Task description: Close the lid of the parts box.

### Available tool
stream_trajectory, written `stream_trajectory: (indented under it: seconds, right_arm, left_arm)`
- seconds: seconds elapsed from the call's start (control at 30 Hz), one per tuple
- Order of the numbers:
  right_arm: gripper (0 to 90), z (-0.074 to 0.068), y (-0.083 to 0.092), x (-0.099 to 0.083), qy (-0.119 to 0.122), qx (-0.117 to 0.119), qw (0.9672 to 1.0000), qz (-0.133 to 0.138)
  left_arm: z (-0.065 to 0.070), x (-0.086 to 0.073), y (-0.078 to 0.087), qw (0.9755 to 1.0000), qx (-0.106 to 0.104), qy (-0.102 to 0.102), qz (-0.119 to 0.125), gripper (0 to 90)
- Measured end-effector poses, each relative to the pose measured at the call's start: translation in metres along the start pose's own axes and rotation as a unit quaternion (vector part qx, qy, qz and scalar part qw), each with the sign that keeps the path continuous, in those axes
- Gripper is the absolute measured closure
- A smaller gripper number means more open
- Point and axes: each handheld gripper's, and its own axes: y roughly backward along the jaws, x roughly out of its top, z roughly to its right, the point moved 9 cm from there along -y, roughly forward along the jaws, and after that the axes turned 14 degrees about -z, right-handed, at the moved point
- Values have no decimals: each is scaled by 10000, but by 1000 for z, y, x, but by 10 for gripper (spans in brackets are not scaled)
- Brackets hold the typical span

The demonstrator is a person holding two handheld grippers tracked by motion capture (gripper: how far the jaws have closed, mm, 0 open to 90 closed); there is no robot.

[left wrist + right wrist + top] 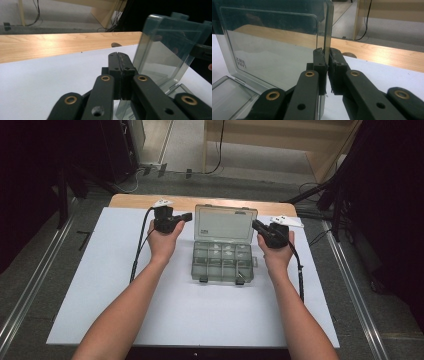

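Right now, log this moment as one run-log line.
left hand-held gripper: shut, empty, beside lid | right hand-held gripper: shut on lid edge | lid: upright, open | organizer box: on white table sheet

One clear plastic organizer box [223, 261] stands on the tabletop [100, 285], near the twelve o'clock side of its middle. It has one hinged lid [225, 224], raised upright at the box's twelve o'clock edge, and two dark latches [203, 279] on its six o'clock edge. Its tray is split into three rows of compartments; the exact number per row is too small to count surely, about four. Two hand-held grippers are present: the left gripper [188, 216] at the lid's nine o'clock edge, the right gripper [256, 225] at its three o'clock edge. Each has two black jaws and one trailing cable. One white sheet [175, 315] covers the tabletop.
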Motion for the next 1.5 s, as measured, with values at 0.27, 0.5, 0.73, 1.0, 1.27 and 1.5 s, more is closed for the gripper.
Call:
stream_trajectory:
  seconds: [0.27, 0.5, 0.73, 1.0, 1.27, 1.5]
  right_arm:
    - [858, 0, 3, -2, 97, 200, 9997, 80]
    - [838, 0, 7, -4, 185, 327, 9992, 97]
    - [661, -2, 16, -10, 119, 669, 9975, 185]
    - [622, 3, 29, -25, 310, 630, 9974, 155]
    - [862, 11, 28, -33, 278, 500, 9983, -78]
    - [900, 8, 26, -26, 144, 303, 9993, -165]
  left_arm:
    - [3, 6, -18, 9993, -255, 199, -195, 900]
    - [13, 8, -19, 9984, -521, 154, -168, 900]
    - [22, 8, -12, 9982, -591, -51, -118, 900]
    - [29, 6, -6, 9983, -540, -208, -23, 900]
    - [35, 0, 0, 9982, -407, -438, 84, 900]
    - [38, -10, 3, 9976, -359, -573, 113, 900]
